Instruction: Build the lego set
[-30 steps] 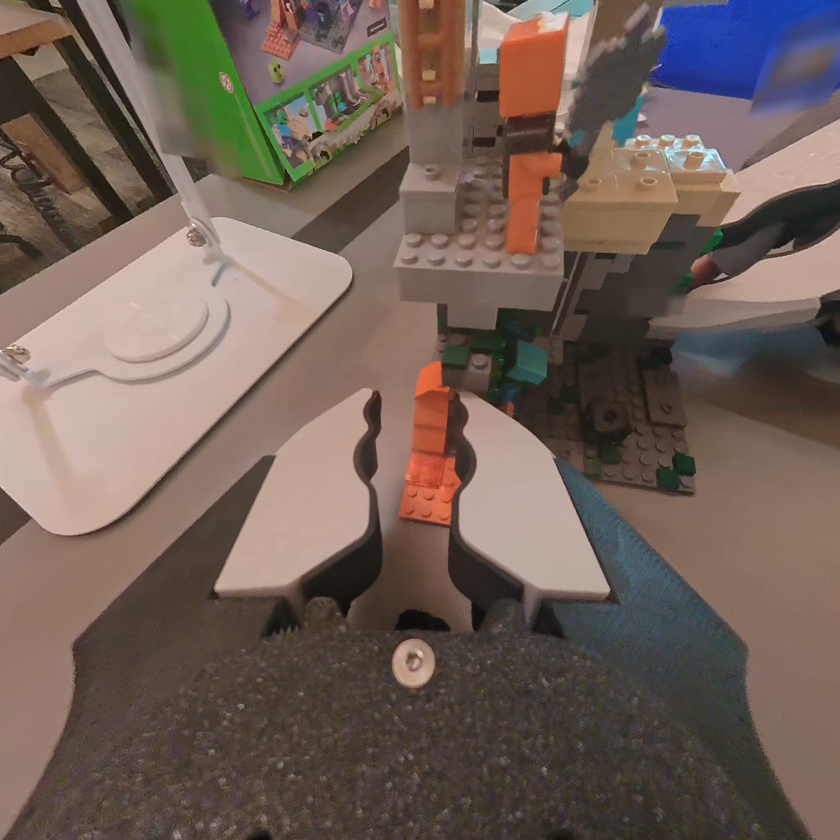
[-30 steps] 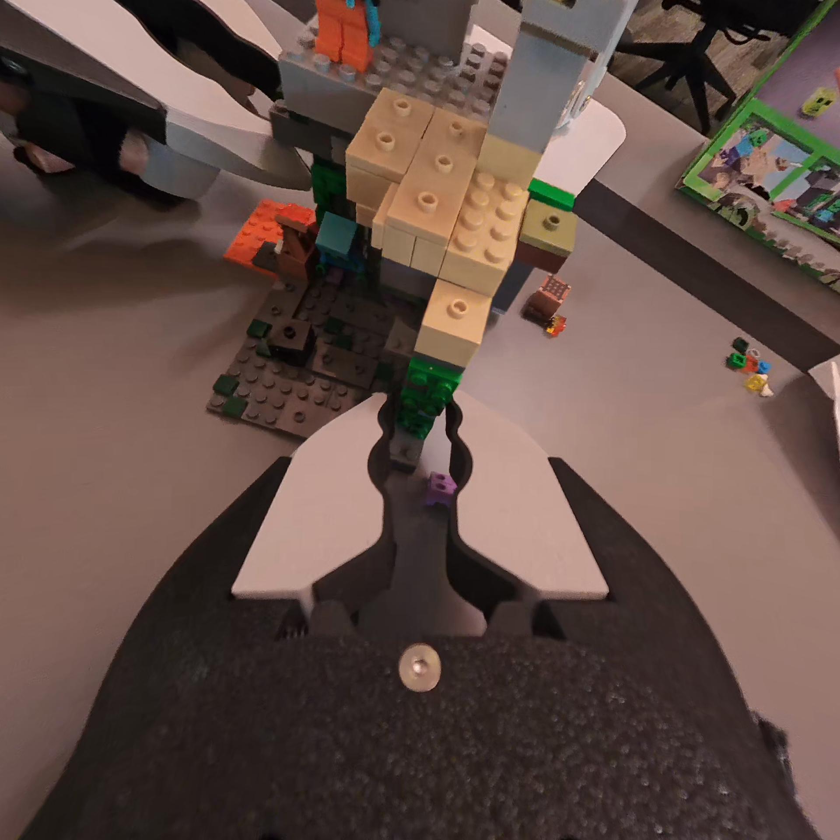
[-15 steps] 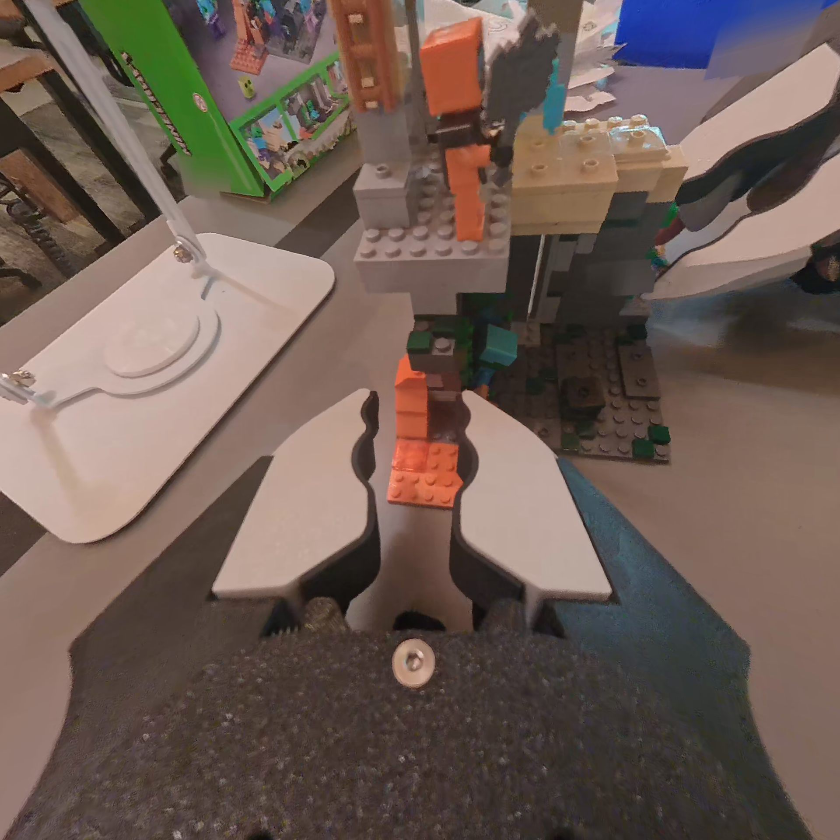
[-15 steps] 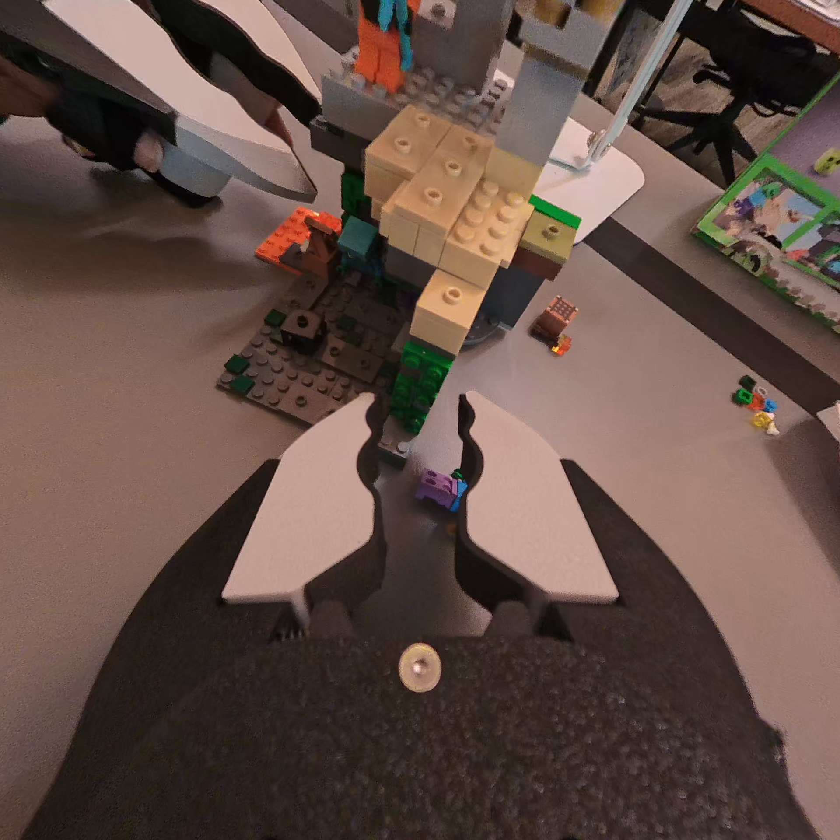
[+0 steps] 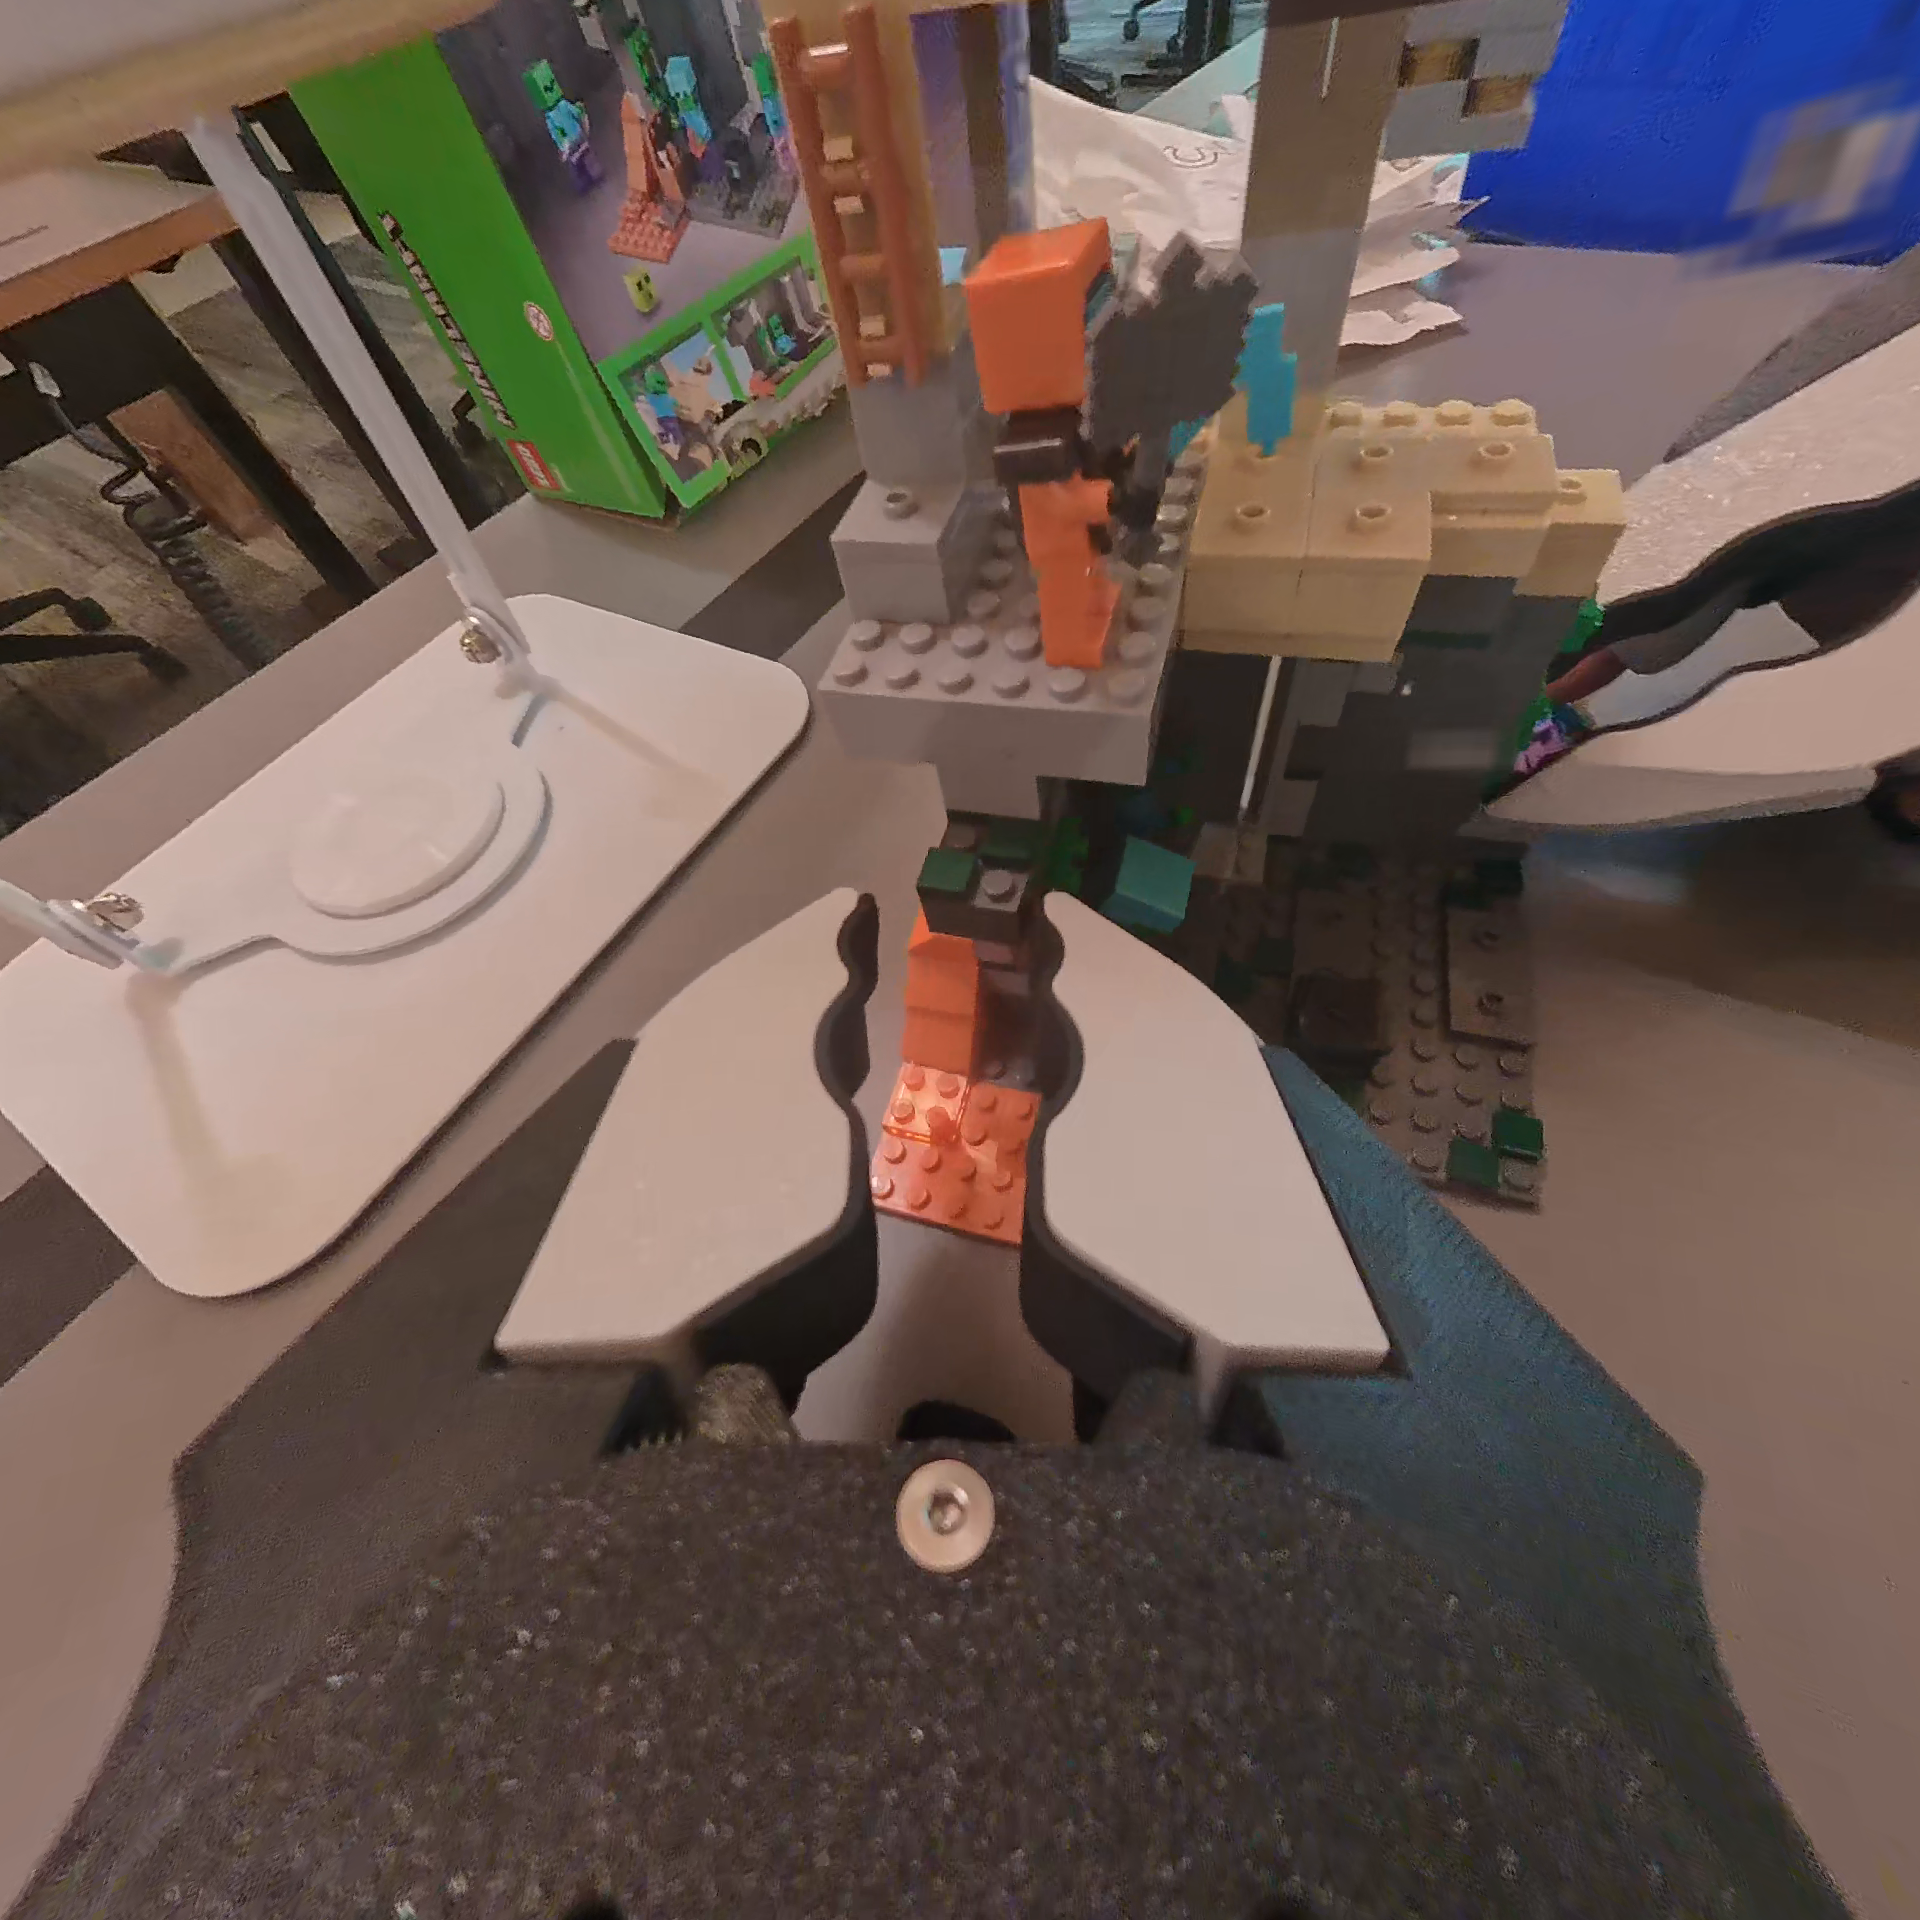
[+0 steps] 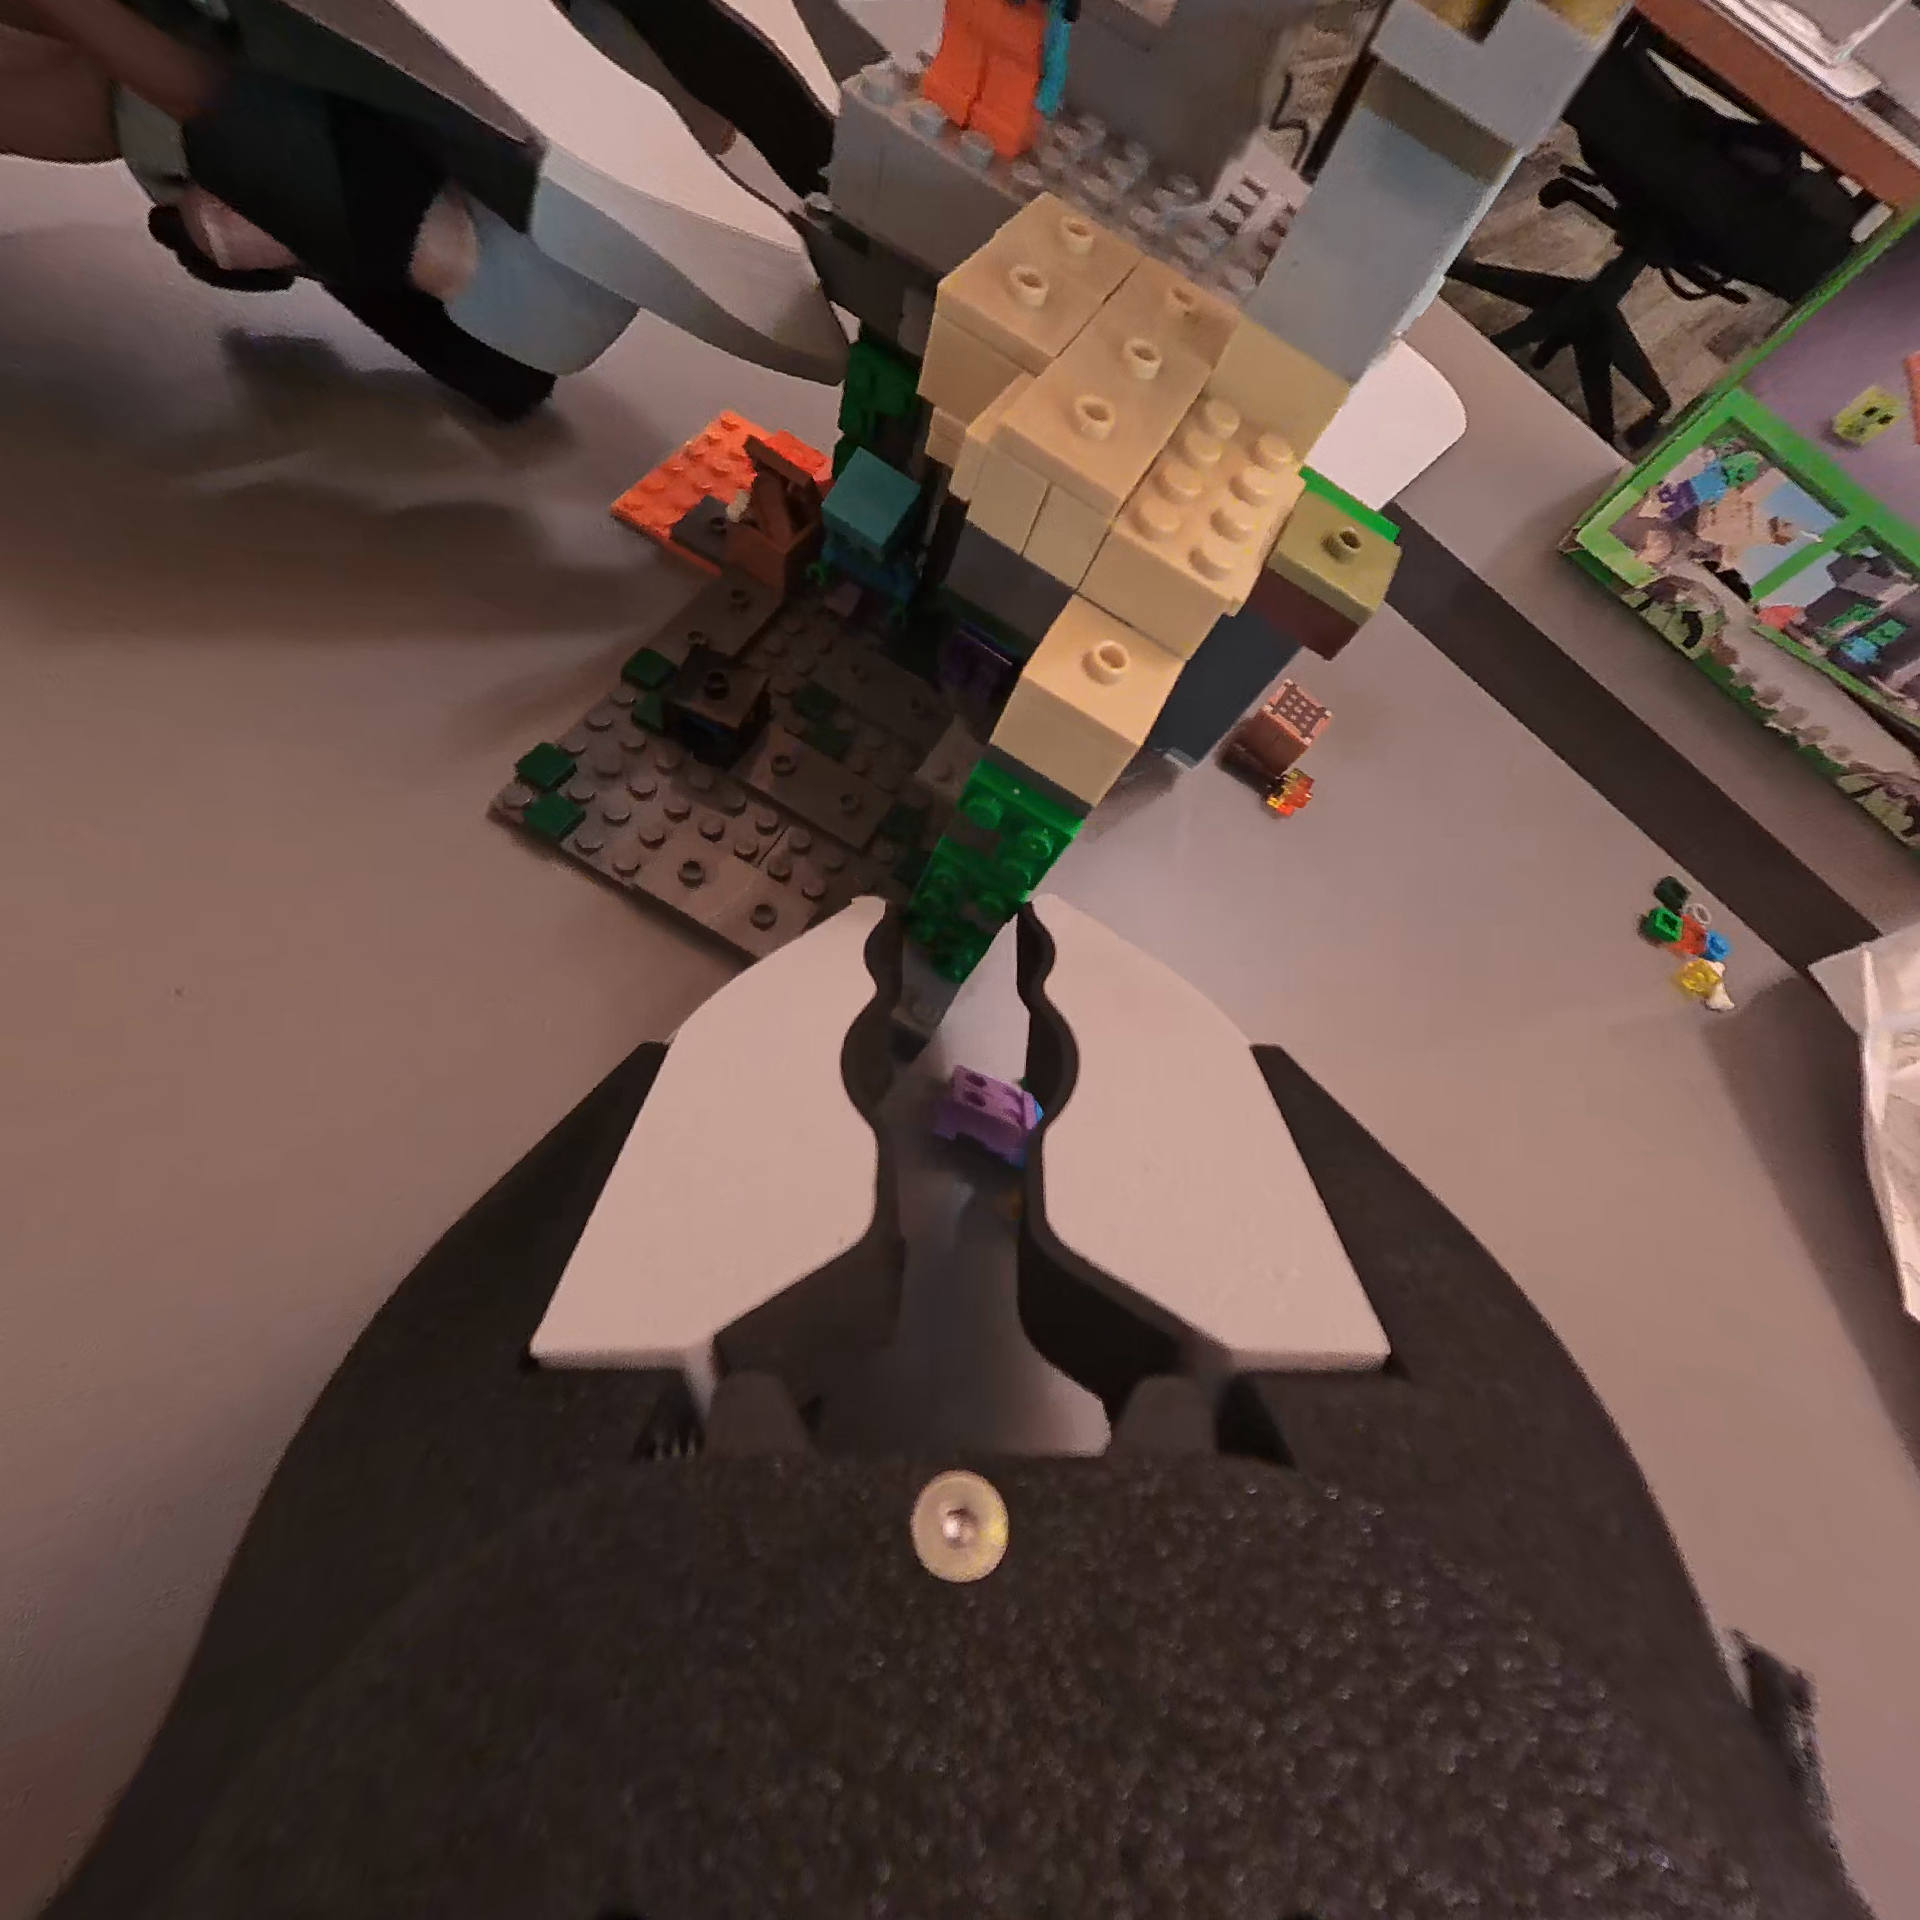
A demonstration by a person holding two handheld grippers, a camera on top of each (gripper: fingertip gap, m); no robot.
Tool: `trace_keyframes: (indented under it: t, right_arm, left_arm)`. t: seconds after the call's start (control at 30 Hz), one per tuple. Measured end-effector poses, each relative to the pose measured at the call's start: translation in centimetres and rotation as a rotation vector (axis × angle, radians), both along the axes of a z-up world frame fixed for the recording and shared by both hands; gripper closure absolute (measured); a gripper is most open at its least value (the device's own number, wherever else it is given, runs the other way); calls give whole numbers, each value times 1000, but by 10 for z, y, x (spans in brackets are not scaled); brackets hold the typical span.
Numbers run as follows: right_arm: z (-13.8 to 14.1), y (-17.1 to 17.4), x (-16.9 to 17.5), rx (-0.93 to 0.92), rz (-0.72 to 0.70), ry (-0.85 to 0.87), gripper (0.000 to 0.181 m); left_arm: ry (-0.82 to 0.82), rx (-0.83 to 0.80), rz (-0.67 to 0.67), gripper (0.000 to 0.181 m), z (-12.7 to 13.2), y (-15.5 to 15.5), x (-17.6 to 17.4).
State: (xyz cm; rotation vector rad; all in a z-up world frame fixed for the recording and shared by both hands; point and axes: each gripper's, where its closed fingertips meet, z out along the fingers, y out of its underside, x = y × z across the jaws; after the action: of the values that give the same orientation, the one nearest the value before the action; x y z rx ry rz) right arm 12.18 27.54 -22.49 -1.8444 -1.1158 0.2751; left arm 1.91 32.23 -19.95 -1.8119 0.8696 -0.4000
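The Lego model stands on a dark grey baseplate [image 6: 665,821], with tan bricks [image 6: 1122,416] on top and an orange figure [image 5: 1070,561] on a grey platform. An orange plate [image 5: 956,1153] juts out at its foot. My left gripper [image 5: 956,904] is open, its fingers flanking the orange bricks and a dark block just above that plate. In the right wrist view the left gripper [image 6: 826,275] reaches in under the platform. My right gripper [image 6: 954,909] is closed on the green vine column [image 6: 997,842] at the model's corner. A purple piece [image 6: 982,1112] lies below it.
The green set box [image 5: 499,312] stands at the back left, next to a white stand base [image 5: 312,997]. A small brown block [image 6: 1283,727] and several tiny loose pieces [image 6: 1688,945] lie to the right of the model. Paper [image 6: 1881,1091] lies at the right edge. One gripper's finger ends stand about 12 centimeters off the other's.
The right gripper's fingers have narrowed around the green column and it has moved in closer. The model has swung a little in the left wrist view; the left gripper's gap is unchanged.
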Motion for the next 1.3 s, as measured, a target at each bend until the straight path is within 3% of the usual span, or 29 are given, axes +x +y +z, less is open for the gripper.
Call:
trace_keyframes:
  t: [0.57, 0.87, 1.13, 1.3]
  right_arm:
    - [0, -10, -12, 39, 58, -14, 162]
    - [1, -8, -11, 6, 41, 28, 157]
    - [7, 7, -10, 5, 13, 48, 172]
    - [5, 13, -11, 10, -3, 42, 169]
  left_arm:
    - [9, 17, 74, 156, 0, 12, -12]
    - [28, 40, 82, 156, 9, -8, -27]
    - [72, 30, 52, 157, 6, -24, -18]
    - [110, 37, 35, 157, 2, -31, -11]
